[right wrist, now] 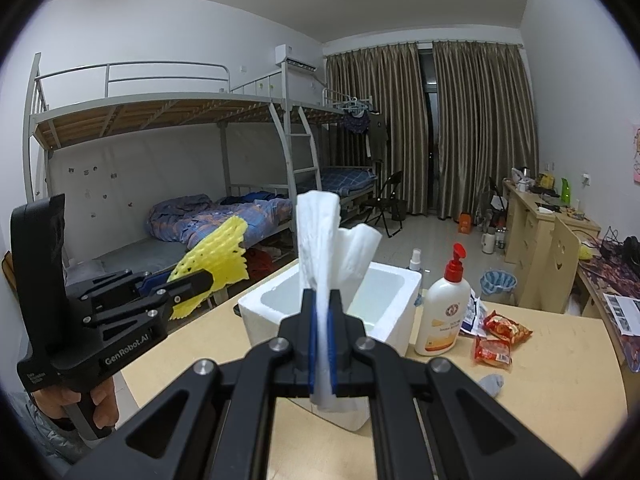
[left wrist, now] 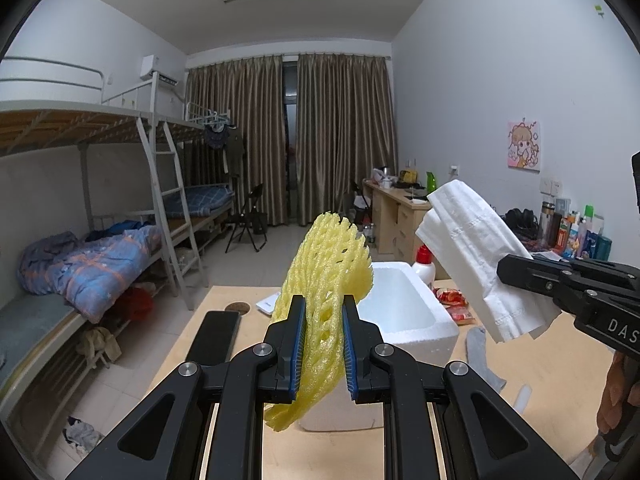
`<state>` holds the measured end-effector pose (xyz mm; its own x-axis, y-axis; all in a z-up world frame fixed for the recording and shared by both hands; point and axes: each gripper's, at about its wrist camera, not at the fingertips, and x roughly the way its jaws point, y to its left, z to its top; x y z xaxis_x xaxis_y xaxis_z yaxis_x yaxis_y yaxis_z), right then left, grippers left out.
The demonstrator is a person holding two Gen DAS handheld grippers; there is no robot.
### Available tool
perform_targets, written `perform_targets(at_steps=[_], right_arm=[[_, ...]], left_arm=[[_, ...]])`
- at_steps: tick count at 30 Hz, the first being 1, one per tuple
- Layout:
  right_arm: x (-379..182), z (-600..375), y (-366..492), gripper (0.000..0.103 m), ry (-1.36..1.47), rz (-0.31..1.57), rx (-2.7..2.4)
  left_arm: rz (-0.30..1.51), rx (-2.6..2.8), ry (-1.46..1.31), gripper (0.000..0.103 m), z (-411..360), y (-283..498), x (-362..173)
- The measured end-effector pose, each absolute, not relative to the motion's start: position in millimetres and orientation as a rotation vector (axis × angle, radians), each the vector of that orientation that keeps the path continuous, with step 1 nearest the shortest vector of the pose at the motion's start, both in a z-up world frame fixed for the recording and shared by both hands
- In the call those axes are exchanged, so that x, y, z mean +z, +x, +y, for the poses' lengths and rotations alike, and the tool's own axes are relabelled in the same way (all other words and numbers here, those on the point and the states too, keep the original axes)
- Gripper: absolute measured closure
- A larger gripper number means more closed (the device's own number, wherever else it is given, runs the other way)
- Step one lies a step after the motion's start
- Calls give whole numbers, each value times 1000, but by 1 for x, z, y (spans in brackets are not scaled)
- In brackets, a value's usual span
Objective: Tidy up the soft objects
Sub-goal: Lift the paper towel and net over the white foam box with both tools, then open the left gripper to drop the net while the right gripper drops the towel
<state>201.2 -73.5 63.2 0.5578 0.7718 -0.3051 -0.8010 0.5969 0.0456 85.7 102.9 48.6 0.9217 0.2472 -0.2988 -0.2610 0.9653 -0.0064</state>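
Observation:
My left gripper (left wrist: 322, 344) is shut on a yellow foam net (left wrist: 326, 280) and holds it upright above the table, just in front of the white foam box (left wrist: 404, 304). It also shows at the left of the right wrist view (right wrist: 192, 284) with the net (right wrist: 216, 256). My right gripper (right wrist: 321, 344) is shut on a folded white tissue (right wrist: 324, 240), held up over the near side of the box (right wrist: 332, 304). In the left wrist view the tissue (left wrist: 476, 256) hangs from that gripper (left wrist: 532, 276) to the right of the box.
On the wooden table (right wrist: 540, 360) stand a lotion pump bottle (right wrist: 444, 312), red snack packets (right wrist: 504, 332), a grey sock (right wrist: 492, 384) and a small spray bottle (right wrist: 415, 260). A black flat object (left wrist: 216, 332) lies at the table's left. Bunk beds (left wrist: 100, 240) stand beyond.

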Motion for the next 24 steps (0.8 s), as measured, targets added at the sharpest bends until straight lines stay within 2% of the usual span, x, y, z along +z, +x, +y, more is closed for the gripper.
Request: perform_targets(at_steps=[24], right_arm=[[63,-45,235,96,-104,346,928]], left_arm=[[322,176,-64,85,126,146,54]])
